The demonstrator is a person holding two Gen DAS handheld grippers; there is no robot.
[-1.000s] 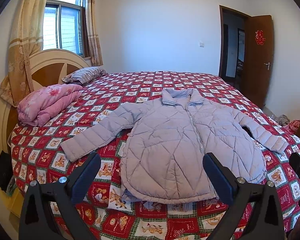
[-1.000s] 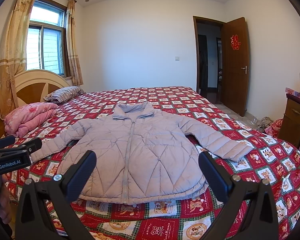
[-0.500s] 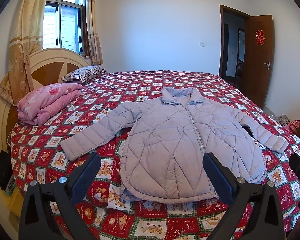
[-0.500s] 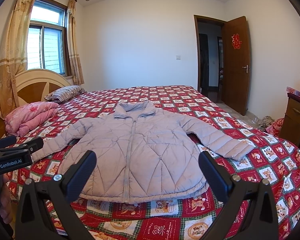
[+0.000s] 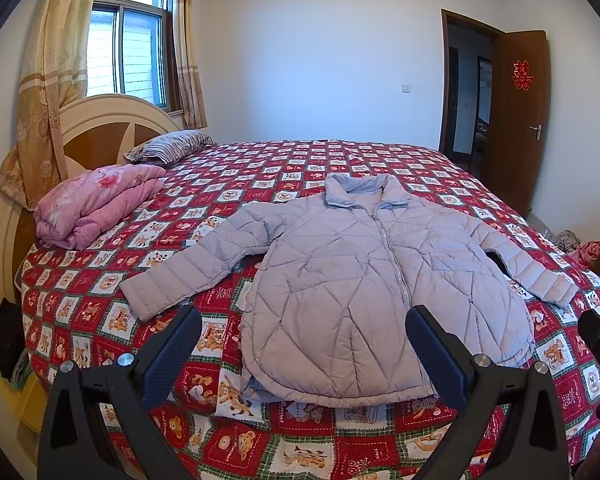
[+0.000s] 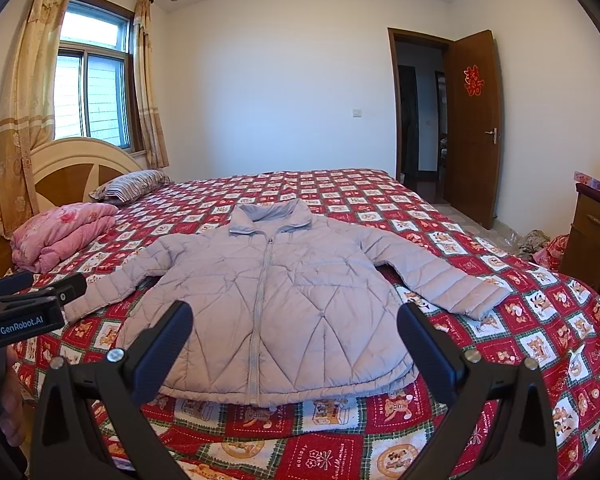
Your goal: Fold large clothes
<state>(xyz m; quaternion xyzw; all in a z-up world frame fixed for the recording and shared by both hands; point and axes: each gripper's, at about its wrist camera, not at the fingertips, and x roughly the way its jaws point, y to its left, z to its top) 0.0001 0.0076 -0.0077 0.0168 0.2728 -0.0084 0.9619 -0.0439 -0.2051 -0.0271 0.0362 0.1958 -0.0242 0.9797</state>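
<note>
Lying flat across the middle of both frames, the jacket (image 5: 364,284) is a pale lilac-grey quilted puffer, front side up on the bed (image 5: 300,160), zipped closed with its stand collar toward the far wall and its rounded hem toward you. Diagonal stitching crosses the whole body in diamond shapes, and the padding looks lightly rumpled.

Starting at the left of the frame in your left wrist view, a folded pink quilt (image 5: 96,204) sits by the headboard (image 5: 100,120), with a striped pillow (image 5: 172,146) just behind it. Next comes the jacket's left-frame sleeve, spread out and down toward the lower left, its cuff resting on the red checked cartoon bedspread. Your left gripper (image 5: 302,340) hovers near the hem with its jaws spread wide and nothing between them. Further right, the other sleeve angles toward the right edge of the frame, cuff flat on the bedspread. The brown door (image 5: 520,120) stands open at upper right.

In your right wrist view the jacket (image 6: 276,304) sits centred, sleeves splayed to both sides. Your left gripper's body shows at the left edge, above the near corner of the bed. Your right gripper (image 6: 294,328) is likewise wide open, gripping nothing, its jaws framing the hem without touching it.
</note>
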